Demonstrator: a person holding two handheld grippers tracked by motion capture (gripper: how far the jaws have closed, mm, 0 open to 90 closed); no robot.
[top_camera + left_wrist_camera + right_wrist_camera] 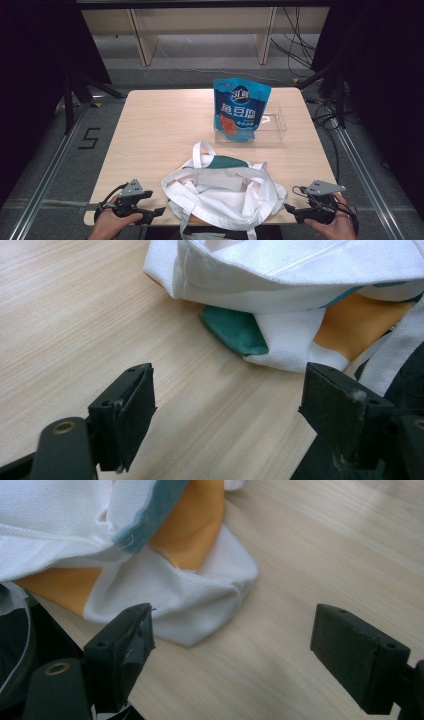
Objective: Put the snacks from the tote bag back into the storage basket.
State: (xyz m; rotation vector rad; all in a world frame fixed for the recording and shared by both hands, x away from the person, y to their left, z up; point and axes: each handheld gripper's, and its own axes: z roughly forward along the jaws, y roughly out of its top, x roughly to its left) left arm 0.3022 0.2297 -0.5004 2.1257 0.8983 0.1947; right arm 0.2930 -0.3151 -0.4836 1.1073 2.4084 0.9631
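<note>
The left gripper [159, 212] sits at about 7 o'clock on the table [150, 130], held in the person's left hand [112, 225], its jaws spread wide with nothing between them. In the left gripper view the two black jaws stand well apart over bare wood, pointing at the near edge of the tote bag [300, 285], close to it but not touching.

The white tote bag [220, 192] lies crumpled at 6 o'clock, between the two grippers, its mouth gaping upward and one strap looping toward the table's centre. Teal and orange patches show on its cloth.

Beyond it, at about 1 o'clock, a blue snack pouch [241, 107] stands upright in a clear plastic tray [275, 127].

The right gripper [289, 208] rests at 5 o'clock in the right hand [332, 225], likewise released, jaws wide and empty. In the right gripper view the bag's white corner [195, 600] lies just ahead of the left-hand jaw, apart from it.
</note>
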